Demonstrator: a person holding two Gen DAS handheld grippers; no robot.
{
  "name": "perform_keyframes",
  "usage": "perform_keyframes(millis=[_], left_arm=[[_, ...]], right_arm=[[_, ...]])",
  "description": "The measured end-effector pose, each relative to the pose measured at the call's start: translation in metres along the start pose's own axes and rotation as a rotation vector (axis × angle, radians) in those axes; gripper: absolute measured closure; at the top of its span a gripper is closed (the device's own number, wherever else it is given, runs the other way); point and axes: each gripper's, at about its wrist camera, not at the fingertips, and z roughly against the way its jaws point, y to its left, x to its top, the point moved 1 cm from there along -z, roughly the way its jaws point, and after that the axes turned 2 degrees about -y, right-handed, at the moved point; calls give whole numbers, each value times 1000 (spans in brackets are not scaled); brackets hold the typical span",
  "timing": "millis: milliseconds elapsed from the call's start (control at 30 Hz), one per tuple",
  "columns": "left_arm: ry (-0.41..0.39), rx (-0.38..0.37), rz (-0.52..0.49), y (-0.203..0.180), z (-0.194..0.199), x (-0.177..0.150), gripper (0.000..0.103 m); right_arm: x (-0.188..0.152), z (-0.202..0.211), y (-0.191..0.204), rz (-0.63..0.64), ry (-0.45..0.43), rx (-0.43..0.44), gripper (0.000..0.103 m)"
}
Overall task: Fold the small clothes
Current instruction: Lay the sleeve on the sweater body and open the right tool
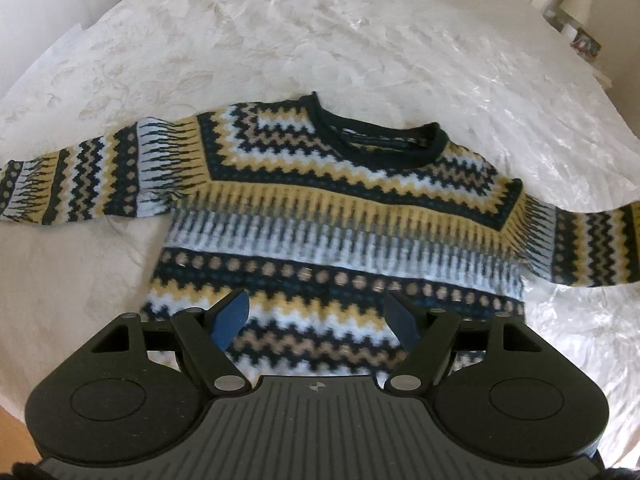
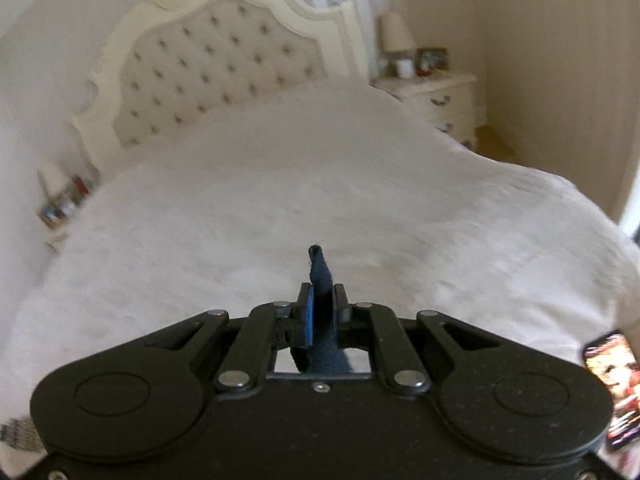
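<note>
Your left gripper [image 1: 316, 322] is hanging wide apart over the hem of the sweater [image 1: 320, 216], with nothing between its blue pads [image 1: 230, 320]. The sweater is lying face up on the white bedspread [image 1: 320, 52], neck pointing away from you, its left sleeve stretched flat on the cover. In that view the other sleeve [image 1: 592, 248] is running out to the right edge and seems to be lifting off the cover.

Your right gripper [image 2: 322, 312] is pinching a strip of dark navy knit [image 2: 320, 276] between nearly closed fingers; the strip is poking up past the tips and trailing back under the body. You cannot tell from this view alone which part of the sweater it is.

No containers are showing. Beyond the bed, the tufted headboard [image 2: 224, 64] is standing ahead of the right gripper, and a nightstand [image 2: 440, 96] with a lamp [image 2: 396, 34] and a cup [image 2: 405, 67] is sitting to its right. Nothing is lying on the bedspread in the way.
</note>
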Motion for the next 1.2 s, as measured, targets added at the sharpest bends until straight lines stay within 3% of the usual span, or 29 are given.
perform_keyframes(millis=[167,367,500,667,767,933,1000,1100,1200], left_arm=[[-23,5,-23,41,-1,12,30],[-26,35,-31,90,-6,23,30],[-16,67,-20,121,-11,25,30],[6,101,-22,147,-16,23,30],[17,117,-28,154,-21,23,30],[29,128,-22,155,-31,28,30],[28,124,-22,152,-34,31,30],[26,118,-37,140,-43,38,30],[14,104,-62,123,-52,48,30]], right_arm=[[-2,-5,99,25,-1,167,89],[-39,-59,221,11,85,404,88],[-83,-112,281,-4,178,484,88],[-146,-177,342,56,286,498,88],[-183,-192,363,86,337,501,87],[-216,-198,378,120,378,503,75],[-219,-193,371,155,382,481,73],[-224,-189,356,195,369,429,56],[-224,-190,318,216,372,343,55]])
